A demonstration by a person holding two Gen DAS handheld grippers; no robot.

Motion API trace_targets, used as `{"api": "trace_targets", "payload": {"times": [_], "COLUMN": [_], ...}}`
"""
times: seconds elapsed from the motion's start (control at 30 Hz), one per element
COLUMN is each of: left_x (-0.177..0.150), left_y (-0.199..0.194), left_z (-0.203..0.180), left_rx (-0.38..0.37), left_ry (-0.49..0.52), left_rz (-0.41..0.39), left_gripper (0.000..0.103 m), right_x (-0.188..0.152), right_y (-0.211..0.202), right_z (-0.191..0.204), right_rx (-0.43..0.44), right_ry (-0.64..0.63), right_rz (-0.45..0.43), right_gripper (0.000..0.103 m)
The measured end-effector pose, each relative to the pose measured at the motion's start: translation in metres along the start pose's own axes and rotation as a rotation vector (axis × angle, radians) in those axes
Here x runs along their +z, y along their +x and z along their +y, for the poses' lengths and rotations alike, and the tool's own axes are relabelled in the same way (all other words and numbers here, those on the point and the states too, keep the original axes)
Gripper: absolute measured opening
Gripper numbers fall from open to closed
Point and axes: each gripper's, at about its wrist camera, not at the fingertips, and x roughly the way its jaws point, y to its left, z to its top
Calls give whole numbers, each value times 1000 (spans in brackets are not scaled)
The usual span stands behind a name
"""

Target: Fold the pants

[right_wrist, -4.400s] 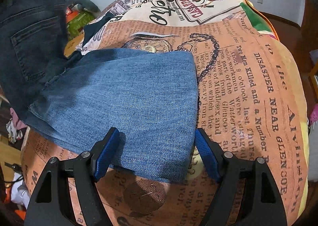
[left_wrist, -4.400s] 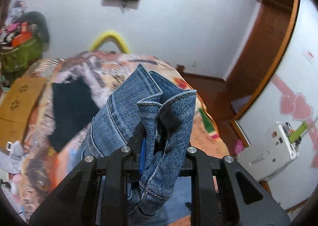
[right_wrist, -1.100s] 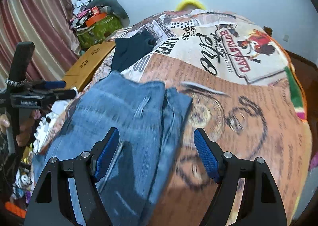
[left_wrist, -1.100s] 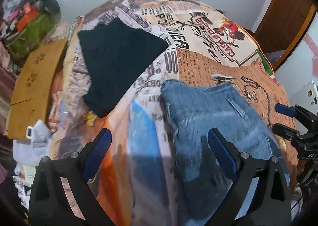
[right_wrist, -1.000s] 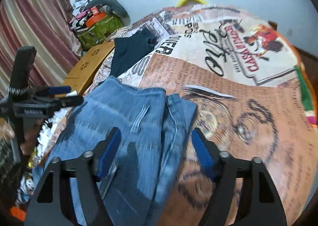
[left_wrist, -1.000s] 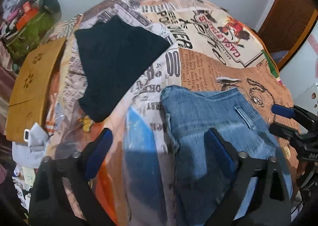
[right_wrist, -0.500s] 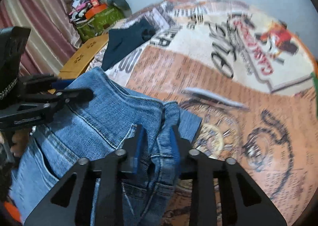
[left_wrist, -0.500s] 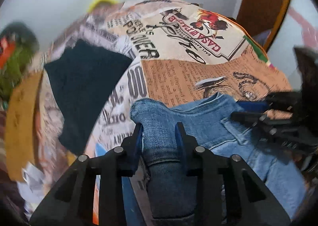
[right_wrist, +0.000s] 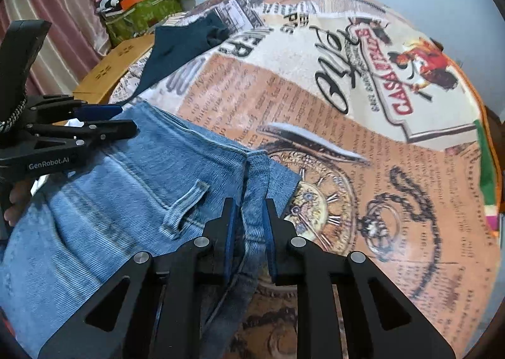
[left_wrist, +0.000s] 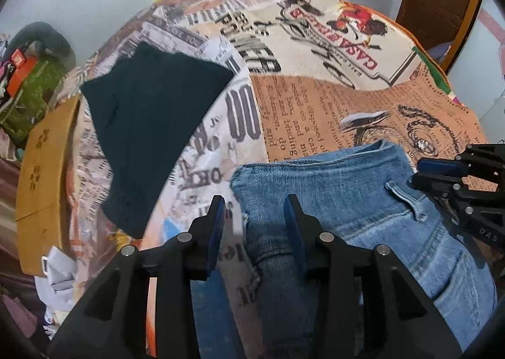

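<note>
Both tools are completing a transition from release to re-grasp. A second earlier each pair of fingers was spread wide above the flattened jeans (left_wrist: 347,201); both pairs are now drawing in on the waistband end. The right gripper (right_wrist: 248,203) is pinching the stacked waistband edge at the corner of the jeans. The denim fold is standing upright between its two blue pads and filling the gap completely, and that gap is narrower than half a second ago. The left gripper (left_wrist: 253,201) is holding its fingers partly closed around a raised ridge of denim at the opposite waistband corner. The cloth is lying against its right-hand pad, but a strip of the printed bedspread (left_wrist: 315,106) is showing between the cloth and its left-hand pad, so a firm clamp cannot be confirmed. The jeans are lying on the bedspread, extending back beneath both tools, with the waistband just ahead of the fingertips and a belt loop (right_wrist: 184,209) just left of the right fingers. A folded black garment (left_wrist: 151,122) is lying well ahead and to the left of the left fingers. In judgement, the preceding fold is already laid flat and the next one is being set up. Both corners need a secure hold before lifting, or the layers may slip apart.
</note>
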Motion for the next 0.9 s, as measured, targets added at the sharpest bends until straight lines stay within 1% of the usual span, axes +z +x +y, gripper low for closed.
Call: {"api": "trace_targets", "payload": {"times": [0.13, 0.27, 0.3, 0.37, 0.4, 0.43, 0.5, 0.53, 0.6, 0.67, 0.7, 0.73, 0.83, 0.9], "left_x": [-5, -14, -16, -24, -28, -32, -42, -47, -58, -71, -79, -86, -95, -100], "left_y": [-32, -62, -68, -80, -84, -87, -91, -90, -84, -72, -67, -67, -74, -79], "left_z": [-1, -3, -4, -9, -11, -13, -19, -21, -26, -31, -33, -33, -39, -40], "left_rx": [34, 13, 11, 8, 6, 2, -18, -26, -35, -34, -26, -7, 29, 40], "left_ry": [21, 15, 14, 20, 23, 27, 29, 31, 40, 53, 55, 46, 60, 66], "left_rz": [-49, -83, -89, -100, -102, -101, -89, -80, -36, 25, 39, 25, 3, -4], "left_gripper": [41, 42, 44, 48, 53, 60, 69, 72, 75, 77, 79, 82, 82, 82], "right_x": [-2, -8, -10, -15, -17, -20, -26, -29, -37, -50, -56, -62, -73, -78], "right_y": [-29, -51, -56, -65, -68, -71, -74, -74, -70, -58, -56, -57, -64, -69], "right_z": [10, 30, 36, 47, 51, 56, 64, 68, 73, 78, 79, 79, 79, 79], "right_rx": [23, 46, 55, 70, 75, 81, 92, 96, 107, 113, 105, 96, 95, 88], "right_ry": [-7, -35, -44, -63, -69, -75, -83, -84, -84, -93, -95, -91, -97, -100], "right_rz": [-41, -76, -82, -92, -96, -101, -102, -95, -69, -4, 1, -14, -23, -25], "right_gripper": [19, 26, 27, 36, 38, 41, 46, 49, 52, 54, 56, 59, 59, 59]}}
